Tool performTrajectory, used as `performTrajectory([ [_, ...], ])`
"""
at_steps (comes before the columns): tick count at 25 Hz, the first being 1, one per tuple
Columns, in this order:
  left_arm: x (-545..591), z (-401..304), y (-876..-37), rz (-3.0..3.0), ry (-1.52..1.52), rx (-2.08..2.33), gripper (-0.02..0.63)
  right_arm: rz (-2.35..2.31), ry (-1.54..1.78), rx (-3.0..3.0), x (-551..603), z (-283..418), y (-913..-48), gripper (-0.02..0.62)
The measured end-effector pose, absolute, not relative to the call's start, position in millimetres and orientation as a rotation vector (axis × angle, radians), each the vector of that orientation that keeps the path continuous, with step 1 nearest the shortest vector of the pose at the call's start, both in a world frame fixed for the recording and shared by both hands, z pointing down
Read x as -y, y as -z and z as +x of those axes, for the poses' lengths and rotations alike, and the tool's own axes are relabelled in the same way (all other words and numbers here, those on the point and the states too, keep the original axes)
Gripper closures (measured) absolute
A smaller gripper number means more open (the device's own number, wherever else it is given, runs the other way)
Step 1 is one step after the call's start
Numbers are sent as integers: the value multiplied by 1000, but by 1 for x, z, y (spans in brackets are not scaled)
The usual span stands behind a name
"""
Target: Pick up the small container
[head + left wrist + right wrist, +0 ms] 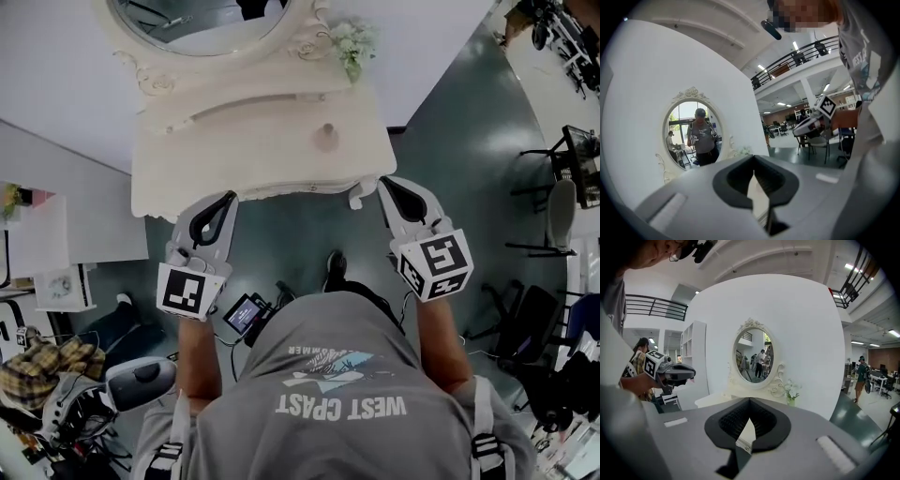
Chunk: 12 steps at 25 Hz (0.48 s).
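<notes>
I see the small container [325,138] as a low, round, pale pinkish pot with a smooth top, standing on the cream dressing table [234,159] right of its middle and near the front edge. My left gripper [226,201] and right gripper [387,186] both have their jaws together on nothing. Both hang just off that front edge, with the pot beyond their tips, nearer the right one and touching neither.

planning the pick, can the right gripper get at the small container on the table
Probably yes: the container stands alone on the table, nothing between it and the right gripper, though its jaws are shut.
</notes>
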<state>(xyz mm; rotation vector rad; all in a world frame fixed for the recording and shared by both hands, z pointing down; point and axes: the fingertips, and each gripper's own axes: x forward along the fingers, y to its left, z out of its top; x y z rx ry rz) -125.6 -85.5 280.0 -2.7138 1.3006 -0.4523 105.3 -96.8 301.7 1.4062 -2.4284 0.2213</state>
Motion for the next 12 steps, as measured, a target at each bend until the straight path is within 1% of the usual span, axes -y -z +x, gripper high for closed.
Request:
performTrajectory([
  [5, 95, -92, -282, -2669, 504, -1380, 603, 1318, -232, 2490, 122, 133, -312, 595],
  [12, 121, -68, -272, -2593, 565, -1460, 603, 1222, -233, 2567, 166, 147, -315, 595],
])
